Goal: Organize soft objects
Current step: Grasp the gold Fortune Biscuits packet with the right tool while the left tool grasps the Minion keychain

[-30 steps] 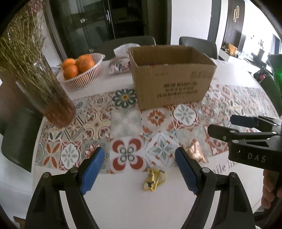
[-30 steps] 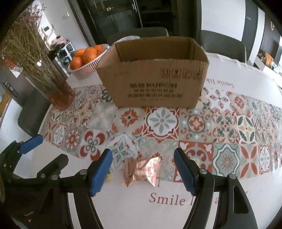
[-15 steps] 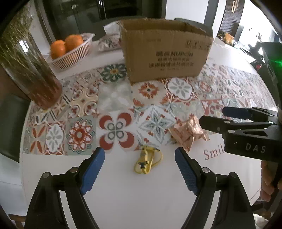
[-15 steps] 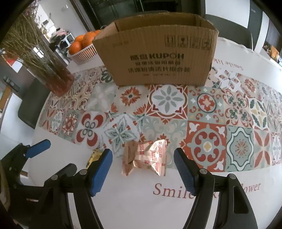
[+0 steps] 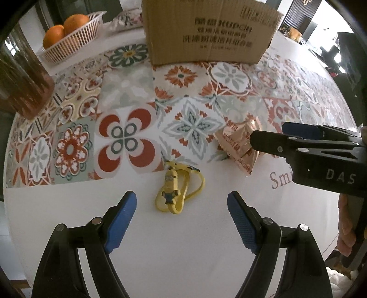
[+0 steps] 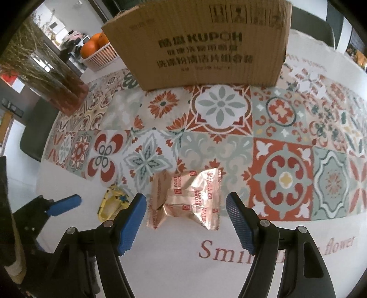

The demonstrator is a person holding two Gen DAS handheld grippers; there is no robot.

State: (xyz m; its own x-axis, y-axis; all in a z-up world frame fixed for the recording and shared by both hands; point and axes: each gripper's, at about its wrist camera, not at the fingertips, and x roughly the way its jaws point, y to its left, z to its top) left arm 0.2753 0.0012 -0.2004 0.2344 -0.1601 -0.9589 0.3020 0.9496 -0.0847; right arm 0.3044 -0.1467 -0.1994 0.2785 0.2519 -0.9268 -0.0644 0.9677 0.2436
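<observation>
A yellow Minion rubber band toy (image 5: 175, 190) lies on the white tablecloth just ahead of my open left gripper (image 5: 182, 220); it also shows in the right wrist view (image 6: 112, 200). A rose-gold foil snack packet (image 6: 187, 198) lies between the blue pads of my open right gripper (image 6: 186, 223), close to them and low over the table. The packet (image 5: 238, 143) shows in the left wrist view, partly hidden by the right gripper (image 5: 298, 144). An open cardboard box (image 6: 201, 45) stands behind on the patterned runner.
A white basket of oranges (image 5: 71, 39) sits at the back left. A glass vase with dried stems (image 6: 59, 84) stands at the left. A wrapped packet (image 5: 125, 19) lies left of the box. Dark chairs surround the table.
Both grippers have moved down and forward toward the table. The toy and the foil packet now sit much closer to the open pads. Nothing has been taken hold of.
</observation>
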